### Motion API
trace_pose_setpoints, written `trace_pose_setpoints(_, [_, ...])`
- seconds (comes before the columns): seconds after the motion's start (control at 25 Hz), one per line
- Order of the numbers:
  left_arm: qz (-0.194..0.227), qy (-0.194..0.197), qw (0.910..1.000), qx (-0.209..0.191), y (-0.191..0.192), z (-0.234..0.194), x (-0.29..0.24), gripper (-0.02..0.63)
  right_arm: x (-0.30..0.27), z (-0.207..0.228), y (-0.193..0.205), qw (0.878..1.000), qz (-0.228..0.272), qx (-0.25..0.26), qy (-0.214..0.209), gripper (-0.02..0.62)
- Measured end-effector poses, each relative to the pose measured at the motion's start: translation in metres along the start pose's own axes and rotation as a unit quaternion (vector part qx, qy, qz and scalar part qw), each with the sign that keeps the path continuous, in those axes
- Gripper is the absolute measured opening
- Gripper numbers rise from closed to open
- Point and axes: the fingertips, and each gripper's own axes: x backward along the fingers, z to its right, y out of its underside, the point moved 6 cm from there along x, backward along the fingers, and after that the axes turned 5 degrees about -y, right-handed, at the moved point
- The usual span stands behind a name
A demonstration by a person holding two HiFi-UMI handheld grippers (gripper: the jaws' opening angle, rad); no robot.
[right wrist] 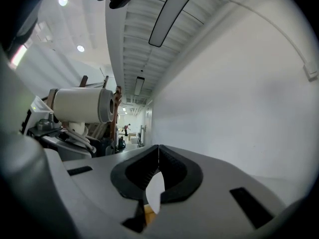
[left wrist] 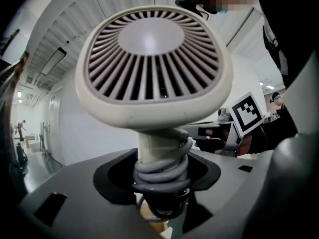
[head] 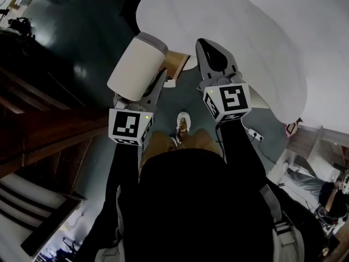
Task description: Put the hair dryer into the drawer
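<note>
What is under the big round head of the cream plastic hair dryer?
The hair dryer has a cream handle there, wrapped in grey coiled cord, clamped by the left gripper. The handle's bottom end hides behind cord and jaws.

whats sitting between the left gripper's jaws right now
The handle of the hair dryer, gray cord wound round it; the left gripper view shows it.

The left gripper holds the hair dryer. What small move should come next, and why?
Probably keep the left gripper closed on the hair dryer and carry it toward the wooden piece by the white table. No open drawer shows yet, and the right gripper, jaws together, holds nothing.
</note>
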Motion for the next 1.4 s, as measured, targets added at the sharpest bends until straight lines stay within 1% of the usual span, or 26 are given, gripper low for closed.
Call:
trace_pose_setpoints(0.12, [-0.015,-0.002,0.9998,0.011,0.013,-0.007,-0.011,0.264,-0.012,0.009,0.008,1.0,-0.012,-0.004,-0.006,0.026])
trace_pose_setpoints(0.28, [-0.045,0.014,0.9987,0.018,0.032,-0.018,-0.019,0.264,-0.027,0.01,0.019,1.0,-0.026,-0.016,-0.006,0.026])
trace_pose_setpoints(0.44, [-0.071,0.043,0.9964,0.016,0.051,-0.035,-0.03,0.264,-0.048,0.003,0.031,0.999,-0.043,-0.021,0.005,0.026])
trace_pose_setpoints(0.56, [-0.084,0.079,0.9932,0.011,0.061,-0.049,-0.04,0.264,-0.064,0.001,0.037,0.998,-0.052,-0.029,0.032,0.026])
trace_pose_setpoints(0.76, [-0.101,0.165,0.9811,0.001,0.074,-0.08,-0.058,0.264,-0.089,-0.011,0.049,0.992,-0.072,-0.046,0.095,0.026])
trace_pose_setpoints(0.84, [-0.108,0.192,0.9754,0.001,0.082,-0.092,-0.063,0.262,-0.098,-0.017,0.054,0.989,-0.077,-0.051,0.114,0.026])
trace_pose_setpoints(0.96, [-0.122,0.225,0.9666,0.013,0.096,-0.103,-0.069,0.262,-0.102,-0.022,0.061,0.984,-0.084,-0.058,0.146,0.026])
trace_pose_setpoints(1.04, [-0.132,0.242,0.961,0.022,0.109,-0.11,-0.072,0.262,-0.102,-0.025,0.068,0.98,-0.089,-0.063,0.167,0.026])
trace_pose_setpoints(1.16, [-0.155,0.264,0.9519,0.023,0.128,-0.115,-0.074,0.262,-0.098,-0.028,0.076,0.975,-0.101,-0.069,0.186,0.026])
trace_pose_setpoints(1.24, [-0.171,0.274,0.9461,0.022,0.14,-0.116,-0.074,0.262,-0.096,-0.031,0.082,0.973,-0.11,-0.072,0.192,0.026])
trace_pose_setpoints(1.4, [-0.198,0.284,0.9375,0.028,0.164,-0.112,-0.071,0.262,-0.093,-0.033,0.092,0.97,-0.126,-0.072,0.196,0.026])
